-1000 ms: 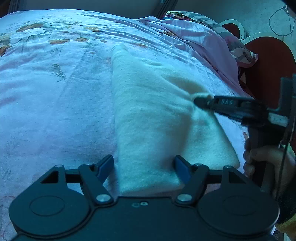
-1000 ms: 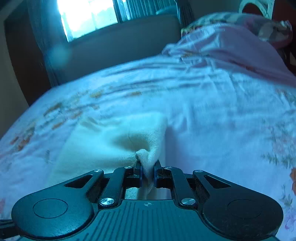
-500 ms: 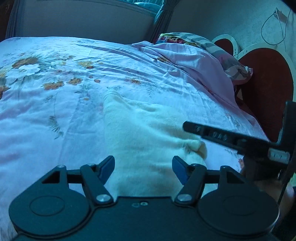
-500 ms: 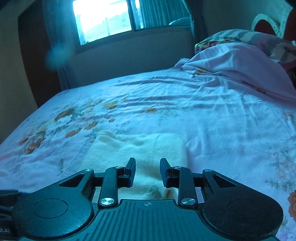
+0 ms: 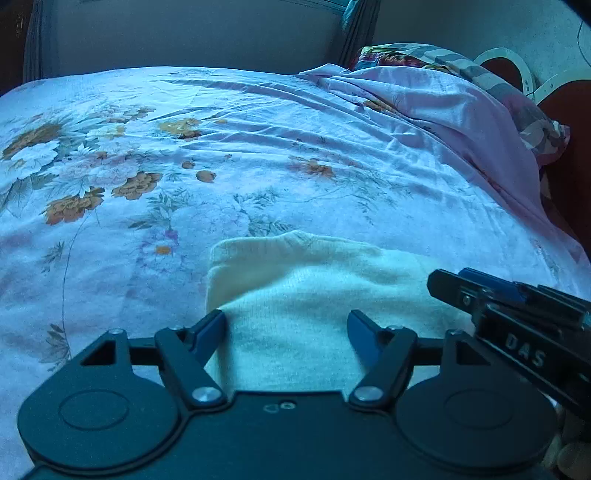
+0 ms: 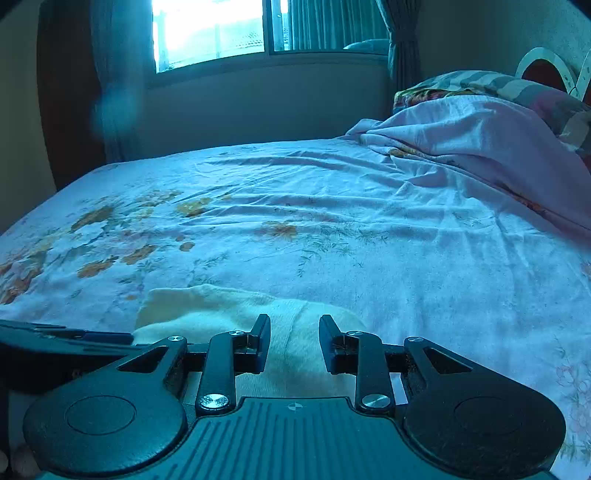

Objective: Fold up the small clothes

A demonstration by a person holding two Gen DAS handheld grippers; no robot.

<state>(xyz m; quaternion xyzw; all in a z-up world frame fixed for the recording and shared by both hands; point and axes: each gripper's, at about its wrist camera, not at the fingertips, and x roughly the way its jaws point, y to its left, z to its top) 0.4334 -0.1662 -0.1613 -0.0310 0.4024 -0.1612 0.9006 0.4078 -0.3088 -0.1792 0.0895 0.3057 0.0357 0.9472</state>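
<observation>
Seen from the left wrist camera: at far left, flowered bedsheet [image 5: 122, 192] with orange and white blossoms, spread wide and slightly wrinkled. Low in the middle, left gripper [image 5: 286, 319], jaws wide apart and opening, pressing on nothing. Between and beyond its blue pads, cream knitted garment [image 5: 314, 280], folded into a compact block and lying flat on the sheet near the front edge of the bed. Just to the right, right gripper [image 5: 448, 286] reaching in sideways above the right edge of the garment; cannot tell from here if touching it. Farther right, rumpled pink cover [image 5: 436, 110], striped pillow [image 5: 443, 59] behind it, then red-brown headboard [image 5: 569, 122].

Seen from the right wrist camera: at upper left, dark curtain [image 6: 114, 81] and bright window [image 6: 210, 33]. At the left edge, low, the left gripper [image 6: 110, 336], just beside the cream garment [image 6: 207, 306]. In the middle, the right gripper [image 6: 294, 325], jaws at a narrow gap, holding nothing, the garment visible through the gap but not pinched. At right, the pink cover [image 6: 472, 129] and the pillow [image 6: 491, 83].
</observation>
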